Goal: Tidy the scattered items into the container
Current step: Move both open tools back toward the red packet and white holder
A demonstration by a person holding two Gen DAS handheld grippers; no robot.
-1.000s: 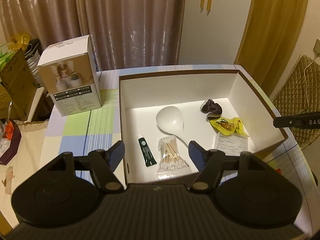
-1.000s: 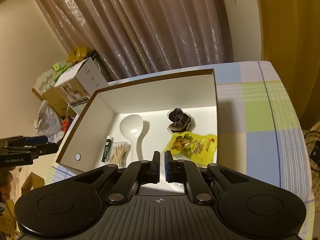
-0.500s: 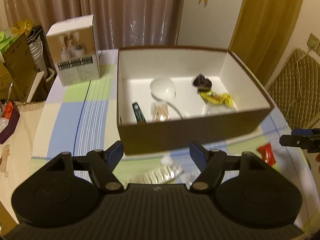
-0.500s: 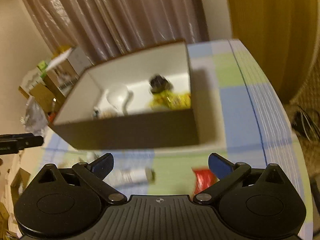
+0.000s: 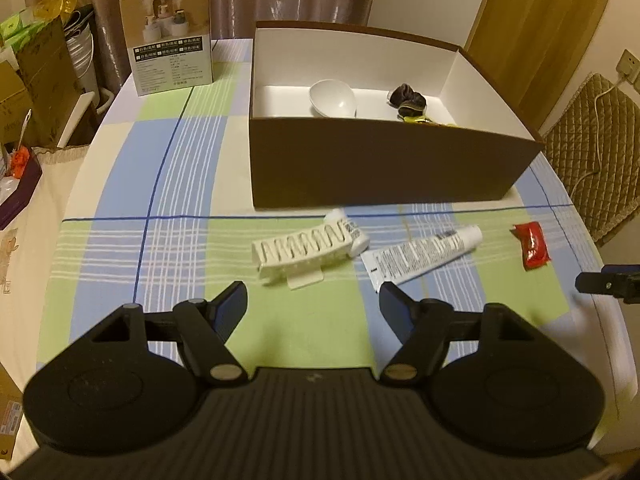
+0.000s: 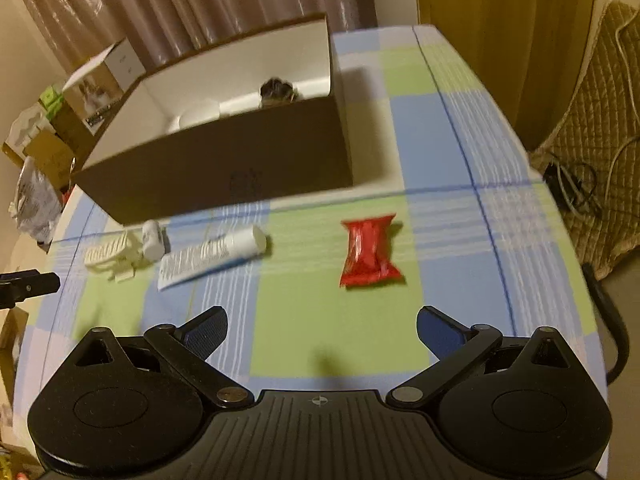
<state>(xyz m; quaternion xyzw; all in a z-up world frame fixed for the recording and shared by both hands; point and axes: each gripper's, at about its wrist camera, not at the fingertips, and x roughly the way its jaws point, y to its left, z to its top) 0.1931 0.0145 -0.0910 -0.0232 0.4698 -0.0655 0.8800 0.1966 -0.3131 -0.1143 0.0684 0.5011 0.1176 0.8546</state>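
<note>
Both grippers have pulled back from over the box (image 5: 384, 168) and come down toward the near tablecloth (image 5: 192, 160), where the last stray things lie. The right gripper (image 6: 322, 330), shut a second ago, now stands wide and empty, its jaws having just sprung apart; the red packet (image 6: 370, 256) lies at its twelve o'clock. The left gripper (image 5: 312, 306) is partly open, holding nothing, with the white rack (image 5: 304, 252) at twelve and the tube (image 5: 420, 258) at one. Three items remain; I'd guess two pickups come next.
</note>
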